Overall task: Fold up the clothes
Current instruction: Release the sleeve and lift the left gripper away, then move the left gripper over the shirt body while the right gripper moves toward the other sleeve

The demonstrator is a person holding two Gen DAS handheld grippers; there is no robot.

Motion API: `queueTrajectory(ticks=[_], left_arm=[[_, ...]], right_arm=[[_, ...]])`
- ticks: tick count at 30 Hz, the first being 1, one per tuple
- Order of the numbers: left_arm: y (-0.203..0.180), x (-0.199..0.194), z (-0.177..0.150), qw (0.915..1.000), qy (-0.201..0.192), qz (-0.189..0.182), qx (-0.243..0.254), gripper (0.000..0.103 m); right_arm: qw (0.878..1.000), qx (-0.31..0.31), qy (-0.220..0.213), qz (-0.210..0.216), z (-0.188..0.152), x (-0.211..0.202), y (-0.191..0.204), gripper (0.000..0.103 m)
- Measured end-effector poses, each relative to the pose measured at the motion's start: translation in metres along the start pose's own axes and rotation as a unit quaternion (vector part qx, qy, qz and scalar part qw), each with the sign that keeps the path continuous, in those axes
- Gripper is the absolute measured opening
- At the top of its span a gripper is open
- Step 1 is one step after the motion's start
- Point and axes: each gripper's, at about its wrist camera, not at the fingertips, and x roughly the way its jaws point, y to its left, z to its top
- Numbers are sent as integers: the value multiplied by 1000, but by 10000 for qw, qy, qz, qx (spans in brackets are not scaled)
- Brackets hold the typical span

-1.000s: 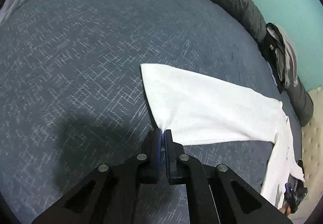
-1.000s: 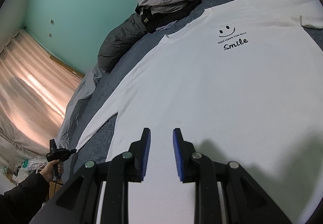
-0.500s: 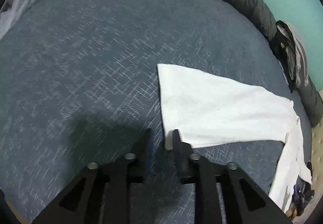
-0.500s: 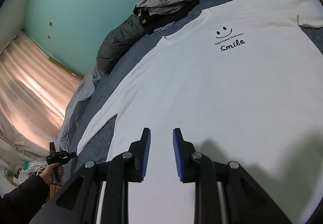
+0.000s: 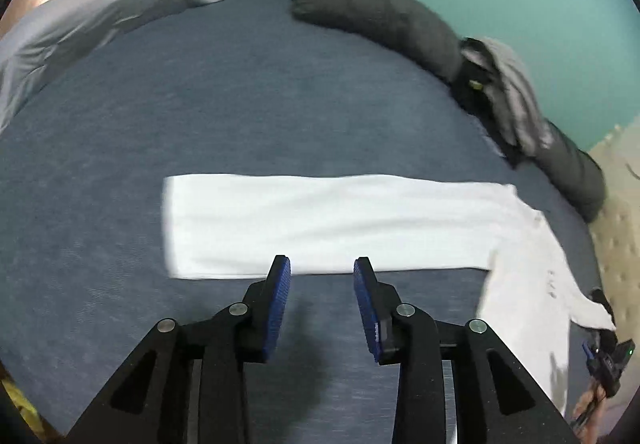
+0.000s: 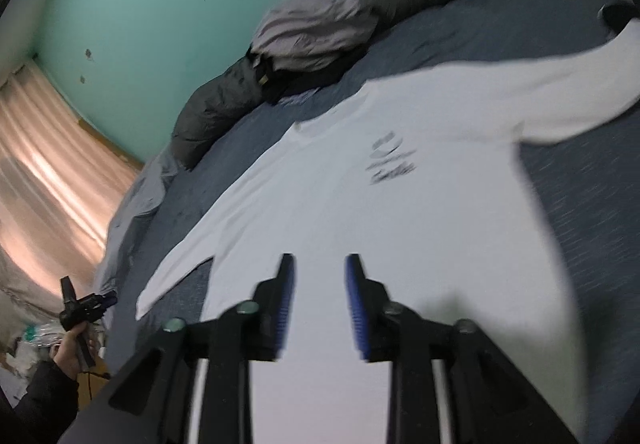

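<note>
While both views are motion-blurred, the layout is readable: a white long-sleeve T-shirt (image 6: 400,244) lies flat, front up, on the dark blue bedspread (image 5: 240,104).

Left gripper (image 5: 322,272): jaws spread wide, nothing between them. The shirt's sleeve (image 5: 320,224) lies just beyond the blue pads (image 5: 280,296); the sleeve's near edge runs right at the fingertips, and I can't tell if it touches them. The sleeve is stretched straight, long axis crossing the view from side to side, square cuff end to the left of the jaws, shoulder end to the right, where it joins the shirt body.

Right gripper (image 6: 320,268): jaws also spread, empty, positioned over the shirt's lower body; contact with the fabric can't be judged from the blur. The shirt's long axis runs away from this gripper, the collar pointing toward the rolled dark grey duvet (image 6: 216,108) at the far edge of the bedspread. The chest print (image 6: 390,160) is too smeared to read. One sleeve goes out right of the shirt body, the other left, toward the left gripper held in a hand (image 6: 74,348) with a dark sleeve.

A pile of grey and black clothes (image 6: 312,32) sits on the duvet, beyond the shirt's collar. A light grey sheet (image 5: 100,12) is bunched at the bedspread's edge beyond the sleeve cuff.
</note>
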Motion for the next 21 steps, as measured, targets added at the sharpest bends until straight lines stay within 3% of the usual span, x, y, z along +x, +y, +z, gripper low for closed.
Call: queueTrajectory(ticks=[9, 17, 21], left_arm=[[-115, 49, -23, 9964, 152, -524, 649, 44], [-192, 96, -49, 9911, 343, -841, 977, 49], [-220, 115, -69, 9888, 419, -932, 1088, 49]], right_arm=[[9921, 419, -405, -1109, 54, -103, -99, 41], [9812, 596, -720, -1691, 97, -148, -169, 44], [9768, 600, -869, -1861, 120, -166, -197, 55]])
